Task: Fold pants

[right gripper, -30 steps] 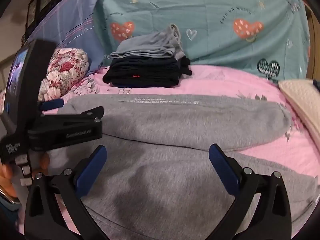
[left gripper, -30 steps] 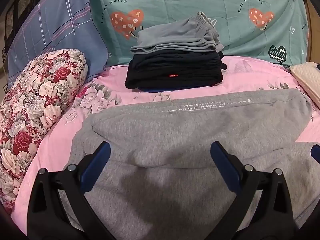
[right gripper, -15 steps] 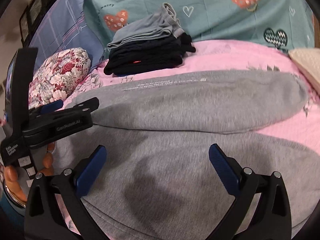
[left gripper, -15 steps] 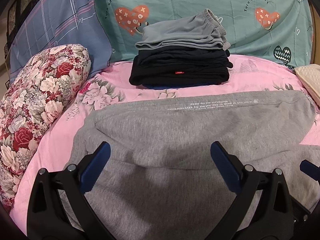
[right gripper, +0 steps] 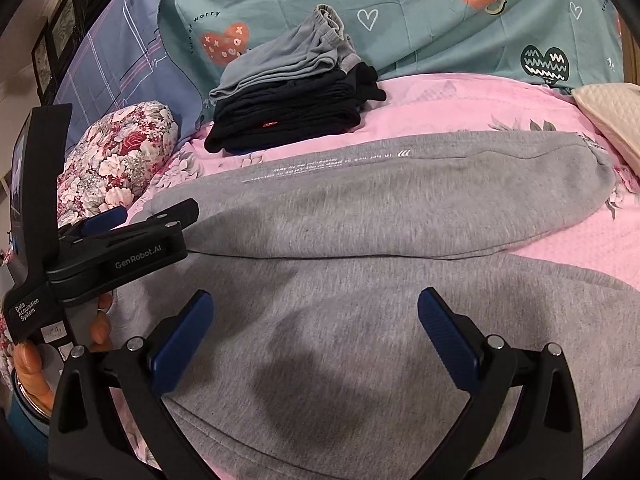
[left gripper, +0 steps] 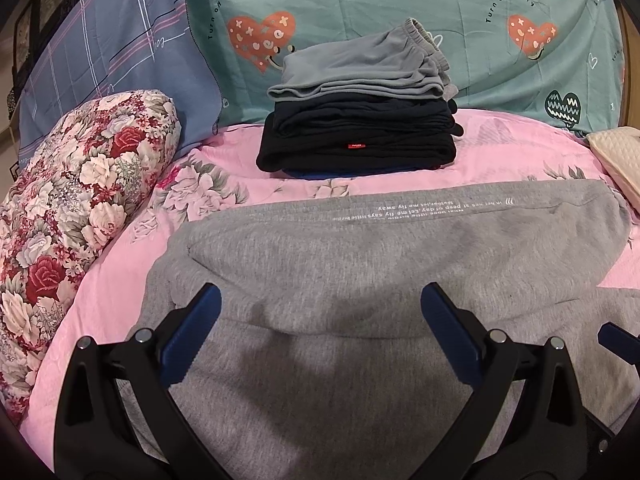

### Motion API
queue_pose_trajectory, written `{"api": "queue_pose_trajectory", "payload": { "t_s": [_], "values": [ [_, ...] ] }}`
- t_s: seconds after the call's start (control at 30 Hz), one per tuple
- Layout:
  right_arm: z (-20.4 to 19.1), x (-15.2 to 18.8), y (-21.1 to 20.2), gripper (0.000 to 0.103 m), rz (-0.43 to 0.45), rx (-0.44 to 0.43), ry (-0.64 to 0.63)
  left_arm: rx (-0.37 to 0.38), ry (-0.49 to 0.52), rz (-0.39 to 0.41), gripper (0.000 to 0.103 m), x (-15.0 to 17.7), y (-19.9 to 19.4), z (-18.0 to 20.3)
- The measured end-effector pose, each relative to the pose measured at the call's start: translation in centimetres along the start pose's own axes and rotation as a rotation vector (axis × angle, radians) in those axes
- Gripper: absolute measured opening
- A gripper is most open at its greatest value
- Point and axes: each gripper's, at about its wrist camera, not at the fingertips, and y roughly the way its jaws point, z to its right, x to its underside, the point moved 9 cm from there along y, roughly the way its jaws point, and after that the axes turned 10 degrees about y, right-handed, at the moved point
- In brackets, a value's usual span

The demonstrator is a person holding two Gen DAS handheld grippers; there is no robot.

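Pink floral bedding (left gripper: 256, 360) covered the bed, with a teal heart-print pillow (left gripper: 400, 12) and a blue plaid pillow (left gripper: 120, 56) propped along the far side. A red-and-white rose-patterned bolster (left gripper: 76, 208) lay at the left edge, and a cream quilted cushion (left gripper: 616, 160) sat at the right edge. Near the pillows rested a stack of folded clothes (left gripper: 360, 128), dark garments below and a grey-blue pair on top.

The grey sweatpants (left gripper: 400, 248) lay spread flat across the bed in front of that stack, well apart from it. One leg stretched sideways toward the cream cushion, a line of small white lettering (left gripper: 416, 210) running along its far edge. In the right wrist view the other leg (right gripper: 500, 320) ran alongside the first, nearer the camera, with a wedge of pink bedding showing between them at the right.

The left claw (left gripper: 320, 320) was released, its blue-padded fingers (left gripper: 192, 332) spread wide above the grey fabric near the left end of the pants, gripping nothing. The right claw (right gripper: 316, 328) was likewise released, its jaws wide over the nearer leg. In the right wrist view the left claw (right gripper: 132, 216) appeared from the side, over the left edge of the pants, with the person's left hand (right gripper: 32, 360) around its handle.
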Motion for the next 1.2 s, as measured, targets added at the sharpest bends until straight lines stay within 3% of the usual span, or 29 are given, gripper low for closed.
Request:
{"api": "queue_pose_trajectory", "payload": {
  "t_s": [0.2,1.2],
  "values": [
    [0.17,0.57,0.45,0.102,-0.037,0.019,-0.011,-0.001,0.000,0.000,0.101,0.01,-0.01,-0.05],
    [-0.01,0.93,0.64,0.102,-0.037,0.010,-0.016,-0.008,0.004,-0.001,0.101,0.26,0.06,-0.05]
  ]
}}
